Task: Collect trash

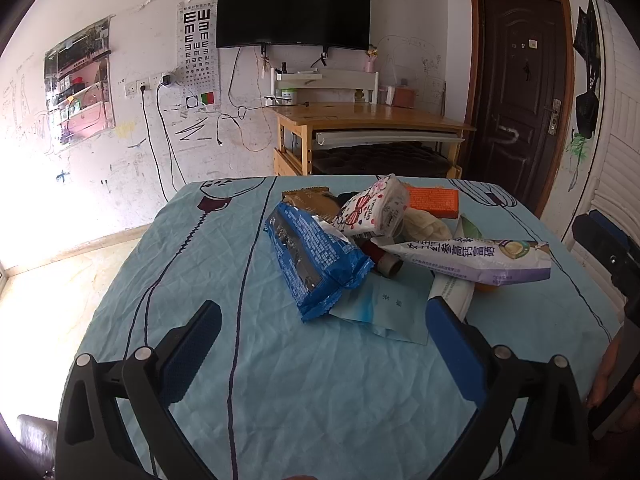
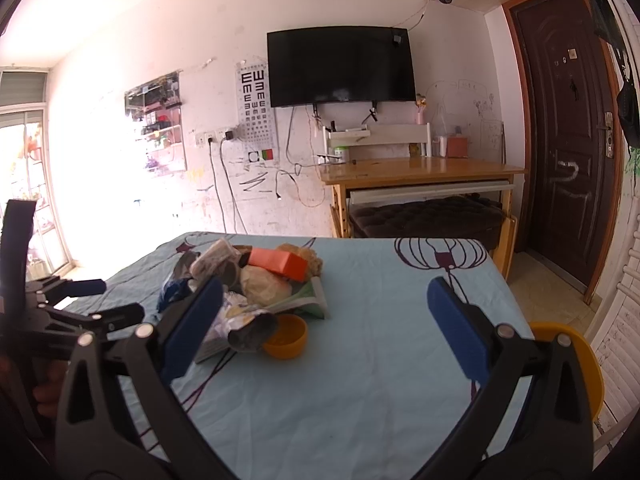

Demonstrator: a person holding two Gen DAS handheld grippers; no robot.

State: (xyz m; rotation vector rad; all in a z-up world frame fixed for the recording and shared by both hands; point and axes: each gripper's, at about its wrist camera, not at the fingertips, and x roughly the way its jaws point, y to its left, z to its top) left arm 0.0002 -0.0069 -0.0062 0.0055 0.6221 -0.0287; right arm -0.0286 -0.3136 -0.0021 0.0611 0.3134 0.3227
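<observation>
A pile of trash lies on the table's light blue cloth point(image 1: 320, 380). In the left wrist view it holds a blue foil wrapper point(image 1: 312, 260), a white pouch with red bows point(image 1: 372, 208), an orange box point(image 1: 432, 200), a long white and purple packet point(image 1: 480, 260) and a pale blue paper point(image 1: 384, 312). My left gripper point(image 1: 324, 320) is open and empty, just short of the pile. My right gripper point(image 2: 326, 300) is open and empty, to the right of the pile. In the right wrist view the orange box point(image 2: 280, 264) and a small orange bowl point(image 2: 286, 336) show.
A yellow round object point(image 2: 568, 360) sits off the table's right edge. A wooden desk point(image 1: 368, 120) with a dark cushioned seat stands at the far wall under a TV point(image 1: 294, 10). A brown door point(image 1: 516, 80) is at the right.
</observation>
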